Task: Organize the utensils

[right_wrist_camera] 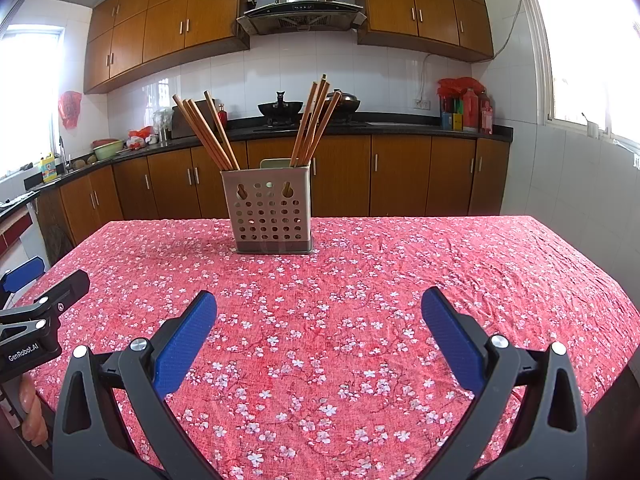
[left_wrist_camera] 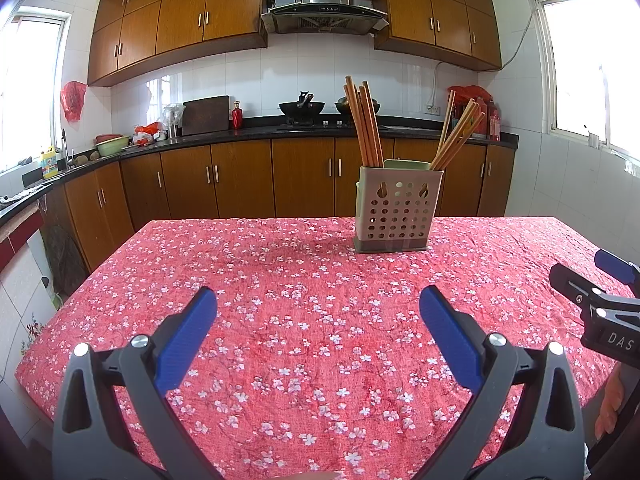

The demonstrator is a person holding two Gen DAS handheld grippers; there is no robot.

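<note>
Both of my tools sit low over the near end of the desk (left_wrist_camera: 304, 344), which wears a red cloth with small white blossoms. I hold my left hand-held gripper (left_wrist_camera: 318, 312) with its blue pads spread wide and nothing between them, and my right hand-held gripper (right_wrist_camera: 319, 312) is spread the same way, also empty. Each one shows at the edge of the other's view, off to the side and well apart. Further up the desk, near its far edge, stands the utensil holder (right_wrist_camera: 269, 208), a pale perforated box on a darker base, upright, with two keyhole slots near its top. Wooden chopsticks stand in it in two bunches, long axes running up out of the box. From my right camera the left bunch (right_wrist_camera: 206, 134) leans up and to the left, while the right bunch (right_wrist_camera: 314, 120) leans up and slightly to the right, so the two fan apart. A pale green inner piece (left_wrist_camera: 402, 165) peeks over the rim behind them. Beyond the desk runs a dark kitchen counter (right_wrist_camera: 400, 126) with a wok (right_wrist_camera: 280, 108) on the stove.
</note>
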